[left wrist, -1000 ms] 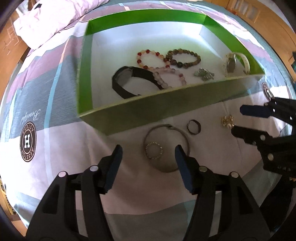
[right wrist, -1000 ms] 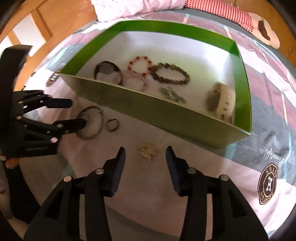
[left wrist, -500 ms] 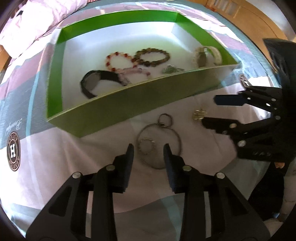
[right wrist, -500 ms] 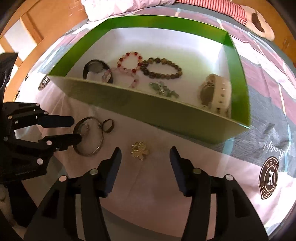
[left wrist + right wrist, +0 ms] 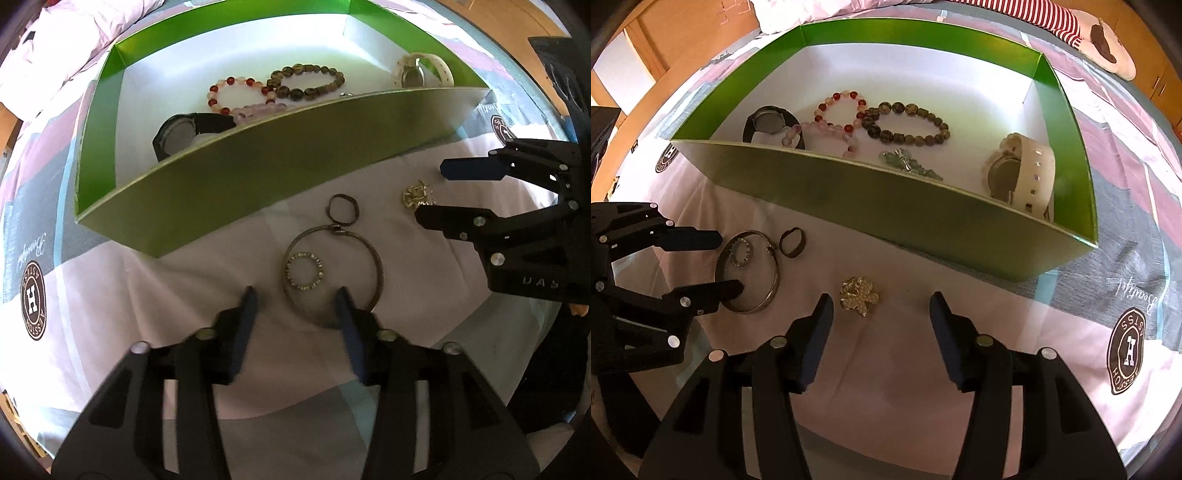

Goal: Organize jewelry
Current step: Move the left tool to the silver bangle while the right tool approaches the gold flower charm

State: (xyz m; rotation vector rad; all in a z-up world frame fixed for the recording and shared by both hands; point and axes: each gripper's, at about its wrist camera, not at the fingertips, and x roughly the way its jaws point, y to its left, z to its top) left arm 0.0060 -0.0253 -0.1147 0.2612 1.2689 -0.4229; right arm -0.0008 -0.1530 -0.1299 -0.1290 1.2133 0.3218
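A green box (image 5: pixel 258 158) (image 5: pixel 886 199) on the bedsheet holds bead bracelets (image 5: pixel 905 122), a black watch (image 5: pixel 184 129) and a white watch (image 5: pixel 1023 170). In front of it lie a metal bangle (image 5: pixel 375 266) (image 5: pixel 774 280), a small studded ring (image 5: pixel 304 271) inside it, a dark ring (image 5: pixel 343 208) (image 5: pixel 792 242) and a gold flower brooch (image 5: pixel 417 195) (image 5: pixel 858 295). My left gripper (image 5: pixel 295 302) (image 5: pixel 724 262) is open low over the bangle, its right finger on the bangle's rim. My right gripper (image 5: pixel 881 306) (image 5: pixel 432 192) is open, the brooch between its fingertips.
The bedsheet (image 5: pixel 923 369) is pink, grey and white with round logo prints (image 5: pixel 1126 350). A white duvet (image 5: pixel 74 44) lies behind the box. A striped plush toy (image 5: pixel 1100 37) sits at the far right. Wooden furniture (image 5: pixel 683 33) borders the bed.
My left gripper has moved forward and down onto the bangle, narrowing then widening a little. My right gripper has closed in on the brooch and opened wider.
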